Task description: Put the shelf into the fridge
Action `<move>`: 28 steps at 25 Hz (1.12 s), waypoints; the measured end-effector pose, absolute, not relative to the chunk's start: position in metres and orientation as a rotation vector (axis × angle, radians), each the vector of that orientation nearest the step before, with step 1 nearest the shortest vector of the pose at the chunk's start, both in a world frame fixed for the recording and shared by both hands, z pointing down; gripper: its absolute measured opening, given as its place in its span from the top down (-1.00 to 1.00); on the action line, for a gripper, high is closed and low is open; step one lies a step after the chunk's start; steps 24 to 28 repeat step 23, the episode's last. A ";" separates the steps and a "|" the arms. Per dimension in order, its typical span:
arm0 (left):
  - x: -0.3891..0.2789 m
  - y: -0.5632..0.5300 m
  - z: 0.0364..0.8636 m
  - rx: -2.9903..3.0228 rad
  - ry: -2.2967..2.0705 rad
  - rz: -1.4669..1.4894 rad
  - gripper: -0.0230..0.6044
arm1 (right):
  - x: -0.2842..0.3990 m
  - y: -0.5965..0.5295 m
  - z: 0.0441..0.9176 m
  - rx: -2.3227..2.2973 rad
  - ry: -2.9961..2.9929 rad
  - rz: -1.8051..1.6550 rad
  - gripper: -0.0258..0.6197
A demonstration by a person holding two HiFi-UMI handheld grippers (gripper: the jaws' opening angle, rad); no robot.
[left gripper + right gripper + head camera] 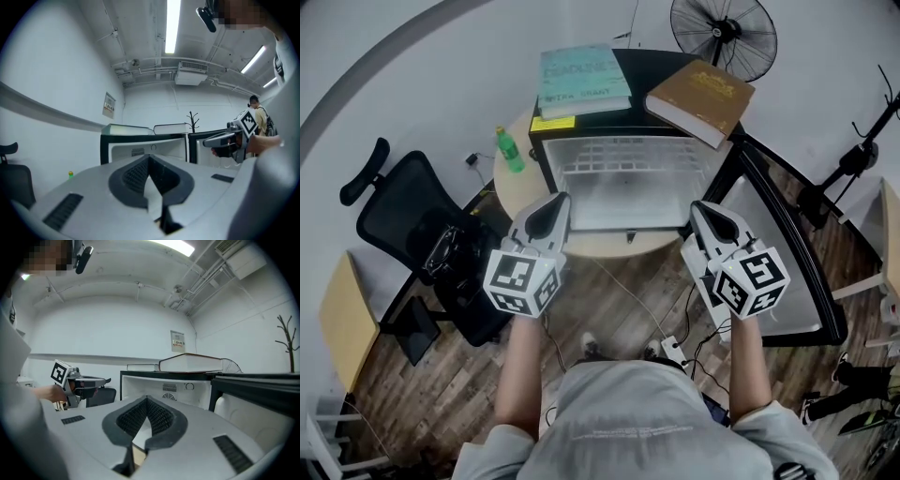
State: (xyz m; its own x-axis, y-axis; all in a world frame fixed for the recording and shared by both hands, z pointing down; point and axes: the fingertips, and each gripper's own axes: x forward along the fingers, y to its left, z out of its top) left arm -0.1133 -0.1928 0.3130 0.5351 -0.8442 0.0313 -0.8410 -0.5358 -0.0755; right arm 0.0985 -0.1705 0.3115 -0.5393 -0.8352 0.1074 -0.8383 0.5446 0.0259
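Note:
A clear plastic shelf (628,192) hangs level in front of the open mini fridge (546,155), which stands on a round table (609,246). My left gripper (560,201) is shut on the shelf's left edge. My right gripper (696,208) is shut on its right edge. In the left gripper view, a thin pale sliver of the shelf (153,197) shows between the closed jaws, with the fridge (140,146) ahead. The right gripper view shows the same sliver (138,442) low between the jaws and the fridge's white inside (164,387) beyond.
The fridge door (787,262) stands open to the right. A teal book (581,80) and a brown book (701,98) lie on the fridge. A green bottle (509,150) is on the table, a black office chair (412,234) stands left, and cables with a power strip (673,349) lie on the floor.

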 end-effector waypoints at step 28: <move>-0.101 -0.201 0.314 -2.657 1.463 -0.174 0.87 | 0.100 -0.184 0.314 1.446 -2.669 0.010 0.88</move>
